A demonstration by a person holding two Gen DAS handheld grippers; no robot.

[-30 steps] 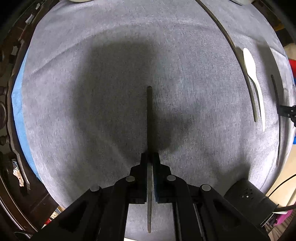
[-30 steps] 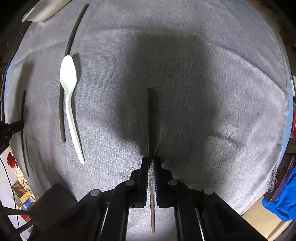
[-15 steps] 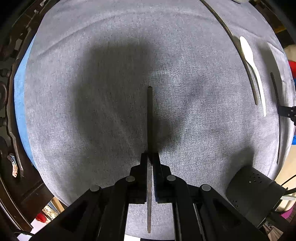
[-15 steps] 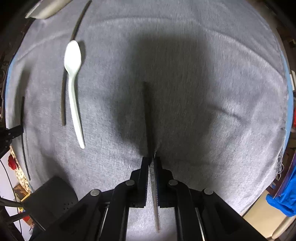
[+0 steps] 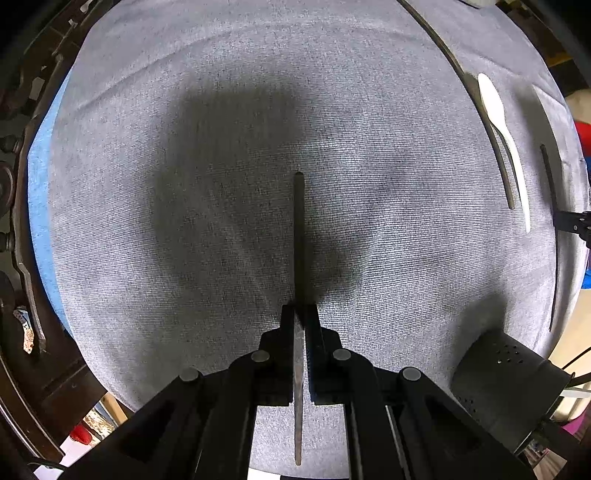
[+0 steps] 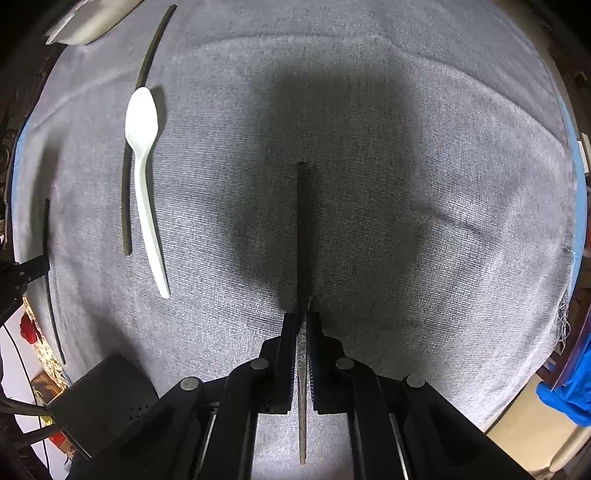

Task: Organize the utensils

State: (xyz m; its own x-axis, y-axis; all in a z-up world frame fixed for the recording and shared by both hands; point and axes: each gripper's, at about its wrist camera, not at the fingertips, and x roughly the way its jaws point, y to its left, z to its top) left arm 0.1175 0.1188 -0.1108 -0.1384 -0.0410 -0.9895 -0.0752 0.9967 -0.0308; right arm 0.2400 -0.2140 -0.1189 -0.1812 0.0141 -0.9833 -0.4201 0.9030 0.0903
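My left gripper [image 5: 300, 309] points down over the grey tablecloth [image 5: 166, 155] and is shut on a dark chopstick [image 5: 299, 236] that runs lengthwise between its pads. Likewise my right gripper [image 6: 302, 316] is shut on a second dark chopstick [image 6: 301, 229]. A white plastic spoon [image 6: 142, 122] lies on the cloth, with a loose dark chopstick [image 6: 126, 206] alongside it. In the left wrist view the spoon [image 5: 495, 110] and the loose chopstick [image 5: 480, 107] are at the far right. Beyond them, at the edge, the right gripper's fingers [image 5: 572, 221] show.
A white dish [image 6: 85, 22] sits at the cloth's far left corner in the right wrist view. A blue underlayer [image 5: 38, 192] shows along the table's rim, with dark wooden furniture [image 5: 22, 258] beyond. Each view shows the other gripper's black body [image 5: 506, 376] low at the side.
The left view has slid a little across the cloth, so the spoon sits slightly higher in it. Both grippers stay shut on their chopsticks.
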